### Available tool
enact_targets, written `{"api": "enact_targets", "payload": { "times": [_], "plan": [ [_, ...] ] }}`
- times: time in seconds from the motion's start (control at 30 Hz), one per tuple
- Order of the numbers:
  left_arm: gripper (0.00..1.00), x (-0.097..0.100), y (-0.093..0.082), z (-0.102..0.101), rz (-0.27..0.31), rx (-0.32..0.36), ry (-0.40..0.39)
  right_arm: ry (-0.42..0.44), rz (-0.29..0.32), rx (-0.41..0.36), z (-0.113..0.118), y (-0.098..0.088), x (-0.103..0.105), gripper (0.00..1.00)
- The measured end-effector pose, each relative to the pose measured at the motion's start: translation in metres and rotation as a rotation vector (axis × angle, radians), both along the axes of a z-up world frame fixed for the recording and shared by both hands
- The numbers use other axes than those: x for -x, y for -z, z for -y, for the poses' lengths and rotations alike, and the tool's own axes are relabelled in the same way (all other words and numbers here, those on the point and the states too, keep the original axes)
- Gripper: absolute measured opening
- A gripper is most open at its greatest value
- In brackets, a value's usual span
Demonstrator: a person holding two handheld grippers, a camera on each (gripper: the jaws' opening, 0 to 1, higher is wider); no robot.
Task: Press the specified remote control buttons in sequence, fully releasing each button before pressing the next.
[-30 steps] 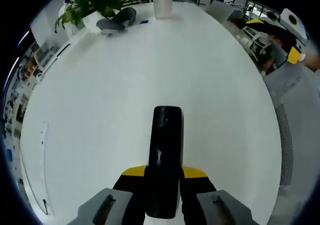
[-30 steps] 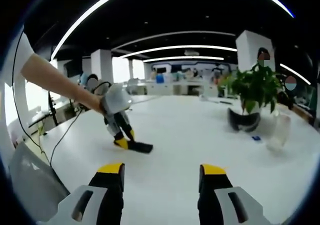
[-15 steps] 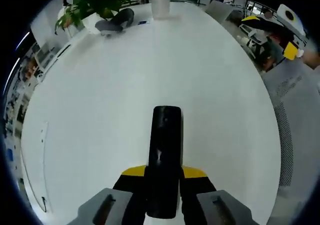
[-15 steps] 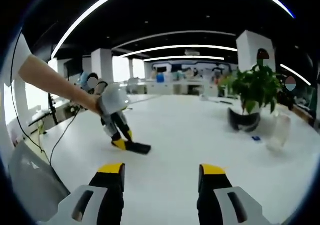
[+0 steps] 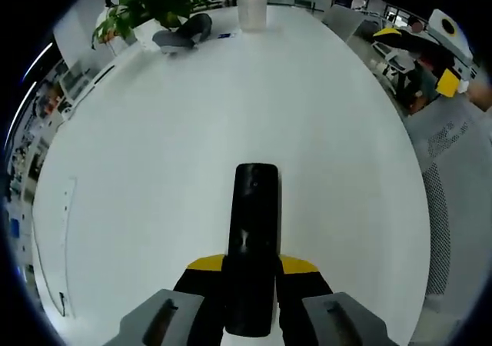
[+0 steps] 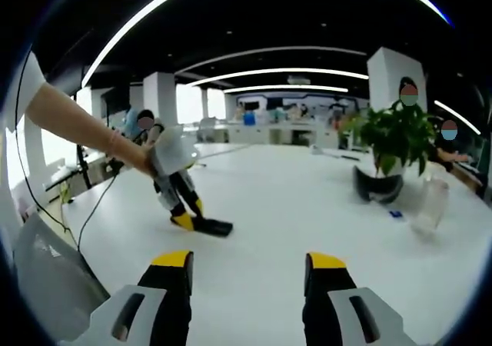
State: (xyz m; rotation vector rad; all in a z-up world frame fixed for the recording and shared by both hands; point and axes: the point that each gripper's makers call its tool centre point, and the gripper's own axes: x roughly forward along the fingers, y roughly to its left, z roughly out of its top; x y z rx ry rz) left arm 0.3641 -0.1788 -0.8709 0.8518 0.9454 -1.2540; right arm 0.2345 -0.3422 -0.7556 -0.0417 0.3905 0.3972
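Observation:
A black remote control (image 5: 256, 200) sticks forward from my left gripper (image 5: 252, 265), whose yellow-tipped jaws are shut on its sides. It hangs over the white table (image 5: 169, 146). In the right gripper view, a person's hand holds that left gripper (image 6: 182, 207) tilted down, with the remote (image 6: 213, 225) low at the table top. My right gripper (image 6: 248, 263) stands open above the table's near part, nothing between its fingers, well apart from the remote. It also appears in the left gripper view as the right gripper (image 5: 419, 58) at the far right.
A potted plant (image 6: 390, 150) in a dark pot and a clear glass (image 6: 429, 205) stand at the table's far end. A mesh chair (image 5: 453, 177) sits beside the table. A cable (image 6: 100, 200) runs off the table's left side.
The left gripper view has tilted a little, so the plant and glass sit slightly differently. The remote stays in the same grip. The right gripper stays open.

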Motion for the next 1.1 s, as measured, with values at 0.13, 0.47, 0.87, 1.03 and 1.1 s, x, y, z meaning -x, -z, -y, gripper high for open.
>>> {"api": "enact_targets", "payload": {
  "times": [0.13, 0.47, 0.87, 1.03, 1.1],
  "plan": [
    [0.23, 0.002, 0.000, 0.000, 0.002, 0.010, -0.017, -0.011, -0.010, 0.025, -0.002, 0.003, 0.001, 0.56],
    [0.23, 0.005, -0.001, -0.001, 0.006, 0.016, -0.048, -0.033, -0.029, 0.053, -0.004, 0.007, 0.002, 0.55],
    [0.23, 0.012, 0.000, -0.002, 0.012, 0.012, -0.083, -0.074, -0.067, 0.070, -0.011, 0.015, 0.004, 0.54],
    [0.23, 0.016, -0.001, -0.002, 0.017, 0.011, -0.105, -0.090, -0.089, 0.082, -0.013, 0.020, 0.006, 0.54],
    [0.23, 0.018, -0.001, -0.003, 0.016, 0.013, -0.117, -0.087, -0.099, 0.090, -0.012, 0.022, 0.007, 0.54]
  ]
}}
